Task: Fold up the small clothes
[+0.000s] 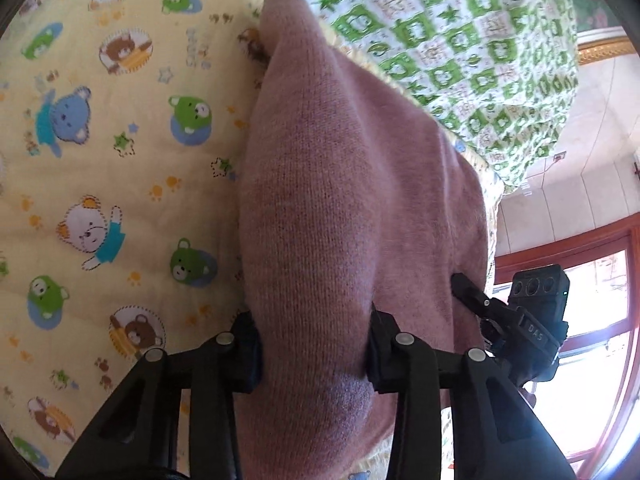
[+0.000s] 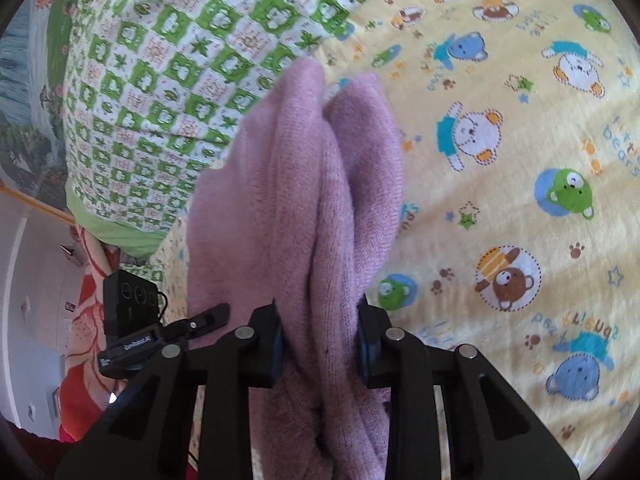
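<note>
A small pink knitted garment lies on a yellow bear-print blanket. My left gripper is shut on its near edge, with the knit bunched thickly between the black pads. The right gripper shows at the garment's right side in the left wrist view. In the right wrist view the same pink garment rises in two bunched folds. My right gripper is shut on these folds, the pads pressing in from both sides. The left gripper appears at the left of that view, at the garment's edge.
A green and white patterned quilt lies bunched beyond the garment, also seen as the quilt in the right wrist view. The yellow blanket spreads out to the side. A red-framed window and a tiled wall stand past the bed's edge.
</note>
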A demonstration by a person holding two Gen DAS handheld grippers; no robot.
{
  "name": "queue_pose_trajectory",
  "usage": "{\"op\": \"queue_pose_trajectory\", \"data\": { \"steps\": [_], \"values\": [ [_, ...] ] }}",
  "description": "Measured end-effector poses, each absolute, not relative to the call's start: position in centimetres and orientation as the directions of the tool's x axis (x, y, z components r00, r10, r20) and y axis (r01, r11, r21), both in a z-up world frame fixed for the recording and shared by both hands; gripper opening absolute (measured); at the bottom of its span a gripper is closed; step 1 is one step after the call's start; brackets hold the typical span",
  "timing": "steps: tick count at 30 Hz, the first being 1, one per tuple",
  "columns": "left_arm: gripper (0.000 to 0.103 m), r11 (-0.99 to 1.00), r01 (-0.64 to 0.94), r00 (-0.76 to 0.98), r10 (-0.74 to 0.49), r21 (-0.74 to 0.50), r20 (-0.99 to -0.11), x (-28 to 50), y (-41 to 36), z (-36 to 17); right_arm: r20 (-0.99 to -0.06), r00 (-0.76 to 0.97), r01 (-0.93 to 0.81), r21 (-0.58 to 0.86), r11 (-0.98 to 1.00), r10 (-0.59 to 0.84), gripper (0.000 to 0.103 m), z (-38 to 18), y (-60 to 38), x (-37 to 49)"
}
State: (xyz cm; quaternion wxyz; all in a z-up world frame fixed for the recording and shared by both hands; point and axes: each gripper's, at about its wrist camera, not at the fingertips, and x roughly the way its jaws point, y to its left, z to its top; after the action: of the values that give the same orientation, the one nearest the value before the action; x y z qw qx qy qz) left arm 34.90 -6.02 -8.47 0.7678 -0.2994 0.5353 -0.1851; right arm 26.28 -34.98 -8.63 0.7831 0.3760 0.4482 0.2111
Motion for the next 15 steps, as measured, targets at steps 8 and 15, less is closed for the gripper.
{"op": "queue_pose_trajectory", "data": {
  "steps": [8,15],
  "values": [
    [0.037,0.764,-0.032,0.437,-0.57,-0.645,-0.696,31.2,-1.5,-4.0,-0.479,0.514,-0.088,0.795,0.6,0.711,0.028,-4.5,-31.2,24.8],
    [0.037,0.777,-0.099,0.499,-0.502,-0.622,-0.706,26.2,5.7,-2.3,-0.444,0.437,-0.193,0.803,0.564,0.782,0.028,-2.9,-24.1,24.5]
  ]
}}
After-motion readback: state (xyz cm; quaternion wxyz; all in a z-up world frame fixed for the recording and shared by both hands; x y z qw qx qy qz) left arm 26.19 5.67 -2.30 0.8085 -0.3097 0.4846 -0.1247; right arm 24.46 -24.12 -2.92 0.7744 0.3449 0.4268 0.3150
